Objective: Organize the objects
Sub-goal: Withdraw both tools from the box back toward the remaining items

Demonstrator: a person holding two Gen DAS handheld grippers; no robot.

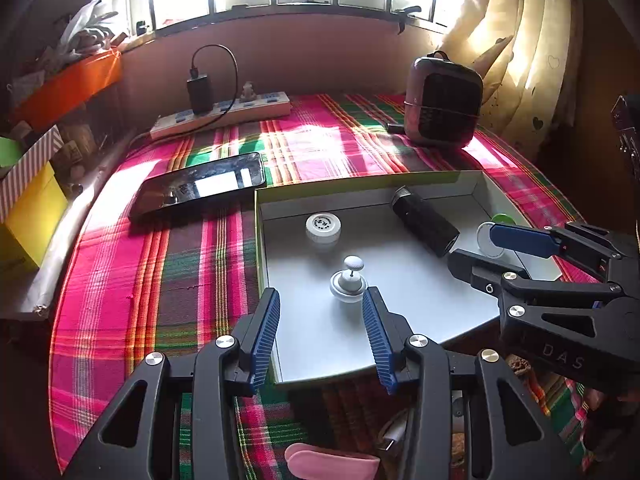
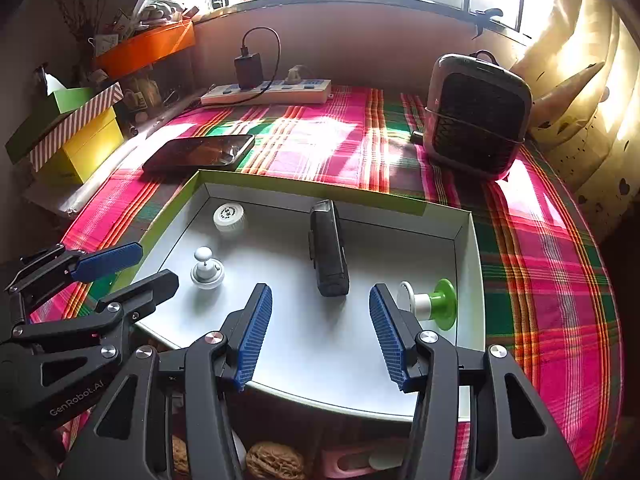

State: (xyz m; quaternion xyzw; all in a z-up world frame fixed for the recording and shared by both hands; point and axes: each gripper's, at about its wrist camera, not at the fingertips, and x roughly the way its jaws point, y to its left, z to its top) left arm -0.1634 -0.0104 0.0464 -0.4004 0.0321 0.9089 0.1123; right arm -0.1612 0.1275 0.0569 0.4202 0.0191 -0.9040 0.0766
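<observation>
a: left wrist view: your left gripper (image 1: 320, 334) sat with jaws wide, holding nothing, lined up on the white knob piece (image 1: 348, 280) inside the tray (image 1: 360, 184).

b: and your right gripper (image 2: 320, 332)?

a: jaws wide too, holding nothing, low over the tray between the black cylinder (image 2: 328, 254) and the green-capped piece (image 2: 434, 304), likely choosing one.
</observation>
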